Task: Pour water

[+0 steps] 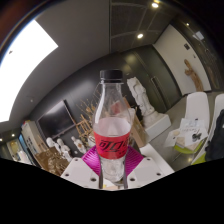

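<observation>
A clear plastic bottle (pixel 112 120) with a black cap and a red label stands upright between my fingers. Its lower part looks clear, and I cannot make out a water level. My gripper (pixel 112 165) is shut on the bottle, with the magenta pads (pixel 90 160) pressing on its lower body from both sides, just under the label. The bottle's base is hidden below the fingers. No cup or other vessel is in view.
Behind the bottle is a room with a dark ceiling and spot lights. A white sculpture (pixel 141 96) stands just to the right of the bottle, and small white figures (pixel 62 146) stand on the left. A white and green object (pixel 190 135) sits at the right. A bright window (pixel 24 62) is high on the left.
</observation>
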`<move>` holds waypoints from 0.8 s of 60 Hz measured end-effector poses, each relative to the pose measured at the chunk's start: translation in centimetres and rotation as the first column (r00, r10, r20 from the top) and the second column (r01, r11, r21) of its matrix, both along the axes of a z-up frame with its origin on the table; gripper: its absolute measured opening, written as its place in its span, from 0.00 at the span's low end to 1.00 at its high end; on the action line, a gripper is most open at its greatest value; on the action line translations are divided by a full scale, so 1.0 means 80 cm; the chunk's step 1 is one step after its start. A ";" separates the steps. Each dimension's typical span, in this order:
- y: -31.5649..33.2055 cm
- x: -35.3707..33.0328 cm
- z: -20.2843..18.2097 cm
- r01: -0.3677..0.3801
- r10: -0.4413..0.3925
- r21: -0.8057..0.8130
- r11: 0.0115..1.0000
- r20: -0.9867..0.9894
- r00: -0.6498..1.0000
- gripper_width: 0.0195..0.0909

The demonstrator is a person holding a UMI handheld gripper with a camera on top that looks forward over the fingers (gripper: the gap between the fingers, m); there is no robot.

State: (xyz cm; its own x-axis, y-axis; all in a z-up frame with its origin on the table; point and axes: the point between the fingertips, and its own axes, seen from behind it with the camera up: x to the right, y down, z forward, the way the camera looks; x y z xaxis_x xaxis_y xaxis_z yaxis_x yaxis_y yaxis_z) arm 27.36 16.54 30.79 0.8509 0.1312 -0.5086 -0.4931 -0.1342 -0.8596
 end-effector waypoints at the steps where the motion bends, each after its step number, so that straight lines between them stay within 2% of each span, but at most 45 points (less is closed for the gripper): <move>1: -0.005 0.011 -0.006 0.011 -0.011 -0.003 1.000 0.038 0.999 0.10; 8: -0.001 0.078 -0.064 0.097 -0.080 -0.046 0.994 0.282 0.956 0.10; 15: 0.000 0.115 -0.134 0.142 -0.077 -0.111 0.984 0.453 0.888 0.10; 17: 0.001 0.123 -0.163 0.151 -0.072 -0.129 0.980 0.477 0.876 0.10; 30: 0.001 0.140 -0.263 0.168 -0.029 -0.236 0.957 0.499 0.866 0.10; 40: -0.001 0.142 -0.309 0.181 -0.024 -0.275 0.944 0.491 0.871 0.11; 48: 0.000 0.141 -0.305 0.191 -0.048 -0.244 0.951 0.491 0.870 0.12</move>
State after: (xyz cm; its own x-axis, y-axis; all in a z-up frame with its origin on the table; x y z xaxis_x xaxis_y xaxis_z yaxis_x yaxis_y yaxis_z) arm 38.65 16.52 6.42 0.9966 -0.0724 -0.0395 -0.0635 -0.3671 -0.9280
